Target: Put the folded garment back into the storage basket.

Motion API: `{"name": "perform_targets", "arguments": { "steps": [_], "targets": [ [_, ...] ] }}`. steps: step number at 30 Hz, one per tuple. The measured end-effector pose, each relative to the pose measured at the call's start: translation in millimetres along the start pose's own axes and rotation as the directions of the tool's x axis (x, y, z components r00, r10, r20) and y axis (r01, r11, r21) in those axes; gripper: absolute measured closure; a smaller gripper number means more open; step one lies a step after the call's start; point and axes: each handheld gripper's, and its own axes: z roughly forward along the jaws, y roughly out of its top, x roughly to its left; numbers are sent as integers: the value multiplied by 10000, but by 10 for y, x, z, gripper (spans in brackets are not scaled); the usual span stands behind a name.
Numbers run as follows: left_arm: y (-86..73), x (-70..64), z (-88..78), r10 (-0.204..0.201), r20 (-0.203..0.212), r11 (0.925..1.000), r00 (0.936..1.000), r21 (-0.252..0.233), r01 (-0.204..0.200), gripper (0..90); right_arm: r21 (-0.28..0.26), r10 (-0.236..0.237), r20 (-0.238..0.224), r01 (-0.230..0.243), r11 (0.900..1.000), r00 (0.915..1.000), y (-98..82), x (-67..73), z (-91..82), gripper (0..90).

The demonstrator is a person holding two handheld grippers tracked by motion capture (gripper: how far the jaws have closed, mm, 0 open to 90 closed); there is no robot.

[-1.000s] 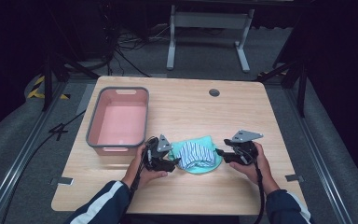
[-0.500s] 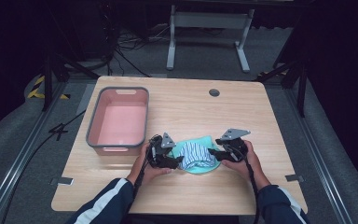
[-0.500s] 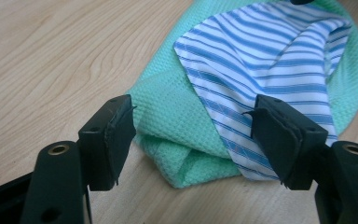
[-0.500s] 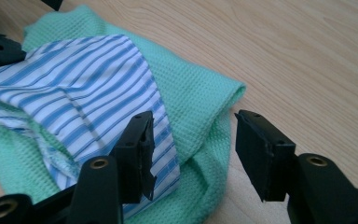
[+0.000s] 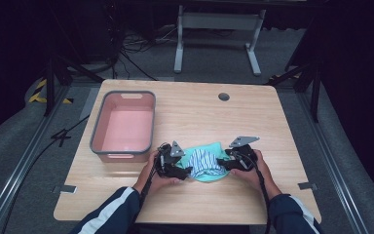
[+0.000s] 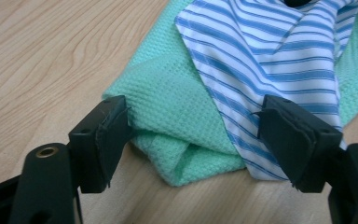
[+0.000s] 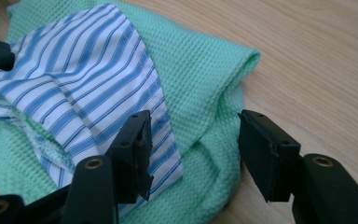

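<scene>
A mint-green waffle cloth [image 5: 209,147] lies bunched on the wooden table, with a blue-and-white striped cloth [image 5: 205,162] on top of it. My left gripper [image 5: 187,170] is at the pile's left edge. In the left gripper view its jaws [image 6: 198,135] have just been opening and now straddle a fold of the green cloth [image 6: 168,107] and the striped cloth [image 6: 270,51], pads not pressing. My right gripper [image 5: 222,163] is at the pile's right edge. Its jaws [image 7: 193,149] stand open around a ridge of the green cloth [image 7: 200,70], beside the striped cloth [image 7: 74,70].
A pink bin with a grey rim [image 5: 124,126] stands open at the table's left, just behind my left hand. A round cable hole [image 5: 224,96] sits near the far edge. Bare wood [image 5: 282,126] stretches to the right and behind the cloths.
My right gripper has moved left and down, in against the cloth pile. The left gripper has stayed at the pile's left edge.
</scene>
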Motion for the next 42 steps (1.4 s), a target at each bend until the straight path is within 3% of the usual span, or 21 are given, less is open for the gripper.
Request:
{"name": "perform_targets", "arguments": {
  "steps": [7, 11, 15, 29, 39, 42],
  "targets": [
    [-23, 50, 10, -216, 217, 9998, 9995, -8, 216, 221, 19, -59, -12, 59, 10000, 10000, -68, 87, -65, 479],
    [-19, 59, 12, -91, 364, 10000, 9993, 16, 91, 239, 61, -14, 7, 14, 10000, 10000, -91, 123, -92, 498],
    [-10, 51, 4, 138, 573, 9999, 9983, -2, -138, 332, 35, 47, -12, -47, 10000, 10000, -108, 158, -109, 569],
    [7, 56, -5, 212, 697, 9998, 9973, 32, -214, 510, 74, 306, -125, -305, 9995, 9995, -131, 221, -142, 722],
    [11, 59, -15, 88, 1312, 9999, 9913, 66, -98, 740, 58, 79, 51, -79, 10000, 10000, -137, 278, -165, 819],
    [15, 61, -14, 10, 1388, 10000, 9903, 76, -20, 760, 61, 66, 105, -66, 10000, 9999, -138, 280, -173, 827]
  ]
}}
